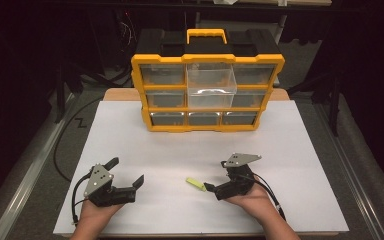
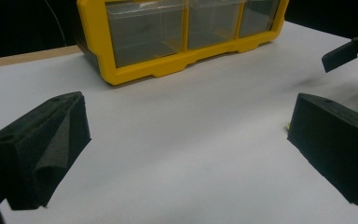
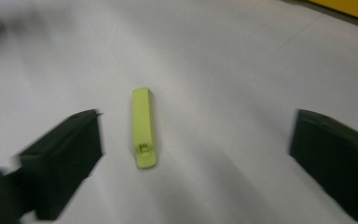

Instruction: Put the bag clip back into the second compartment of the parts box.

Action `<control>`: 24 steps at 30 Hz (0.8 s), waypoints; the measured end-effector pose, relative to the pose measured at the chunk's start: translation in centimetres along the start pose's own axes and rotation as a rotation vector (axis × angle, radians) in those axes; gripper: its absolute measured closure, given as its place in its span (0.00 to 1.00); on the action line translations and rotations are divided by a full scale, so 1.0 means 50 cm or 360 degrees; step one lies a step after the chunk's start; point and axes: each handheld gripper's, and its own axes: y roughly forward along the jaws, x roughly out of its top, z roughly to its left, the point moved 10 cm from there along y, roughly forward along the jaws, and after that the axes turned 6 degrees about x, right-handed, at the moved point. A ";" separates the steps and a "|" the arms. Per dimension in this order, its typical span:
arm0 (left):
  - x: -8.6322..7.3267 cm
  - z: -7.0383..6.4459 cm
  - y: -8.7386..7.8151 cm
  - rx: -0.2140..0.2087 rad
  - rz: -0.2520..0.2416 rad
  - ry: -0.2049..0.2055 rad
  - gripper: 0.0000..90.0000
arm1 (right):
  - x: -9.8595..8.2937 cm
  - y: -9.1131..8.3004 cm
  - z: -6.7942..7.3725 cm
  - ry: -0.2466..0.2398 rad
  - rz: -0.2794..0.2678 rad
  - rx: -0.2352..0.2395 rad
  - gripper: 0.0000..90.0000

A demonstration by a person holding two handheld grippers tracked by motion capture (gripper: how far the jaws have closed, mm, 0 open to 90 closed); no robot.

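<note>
Two grippers, high view: the left gripper [image 1: 128, 172] and the right gripper [image 1: 219, 176] sit low on the white table [image 1: 145, 145], each held in a hand, well apart from each other.
Left gripper, high view: its jaws stand wide apart, with nothing between them.
Right gripper, high view: it points left toward a small lime-green clip [image 1: 196, 184] lying flat on the table just beside its tip; from here I cannot tell how its jaws stand.
Drawer cabinet, high view: a yellow-and-black drawer cabinet [image 1: 207, 92] stands upright at the far side of the table, with clear drawers in three rows; the top middle drawer [image 1: 211, 85] is pulled out toward the person.
Left gripper view: the jaws are spread wide over bare white table; the cabinet's bottom row of drawers is ahead, and the other gripper's jaw shows at the right edge.
Right gripper view: the jaws are spread wide, not touching the clip; the clip lies lengthwise between them, nearer the left jaw, flat on the table.
</note>
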 end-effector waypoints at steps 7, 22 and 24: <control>0.004 -0.007 -0.001 -0.0043 -0.0021 -0.0003 0.01 | 0.003 0.014 0.014 -0.0075 0.0057 -0.0026 0.00; 0.002 -0.001 0.003 -0.0001 0.0005 -0.0008 0.00 | 0.008 0.075 0.059 -0.0073 0.0138 0.0109 0.09; 0.002 -0.002 0.003 -0.0008 0.0008 0.0001 0.01 | 0.006 0.078 0.058 -0.0064 0.0148 0.0118 0.18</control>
